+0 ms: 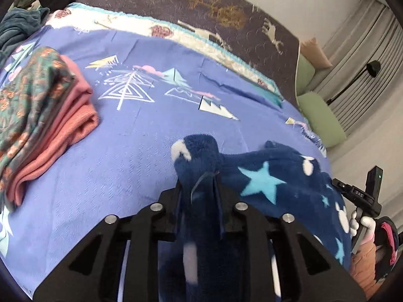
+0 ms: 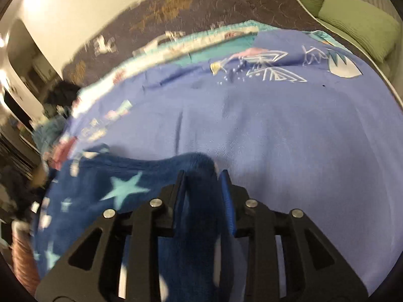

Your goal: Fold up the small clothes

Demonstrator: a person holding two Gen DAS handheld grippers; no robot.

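Landmark for all positions: the lilac bedspread (image 1: 141, 136) with the tree print, which covers the bed.

Item under handling — a dark blue fleece garment (image 1: 272, 176) with light blue stars and white patches. It lies along the near edge of the bedspread, stretched between the two grippers, its body draped over that edge toward the person.

Left gripper (image 1: 197, 188): jaws closed to a narrow gap on one bunched corner of the fleece garment. The cloth fills the space between the pads and a tuft rises past the tips, above the bedspread surface. A loose thread hangs across the held fabric.

Right gripper (image 2: 202, 178): jaws likewise drawn in on the opposite corner of the garment. Fleece sits between the blue pads; the left pad bears on it, while at the right pad a sliver of gap may remain — contact there cannot be told with certainty. This view is motion-blurred on its left side.

Other items on the bedspread: a folded stack (image 1: 47, 115) at its left side, well apart from the garment, with a green floral piece on top of pink knit pieces. Beyond the bedspread's far edge lies a dark blanket (image 1: 206, 2) with a deer pattern. Green cushions (image 1: 320, 115) stand off the bedspread's right end.

A gloved hand (image 1: 360, 222) shows at the garment's right end, holding the right tool's handle.
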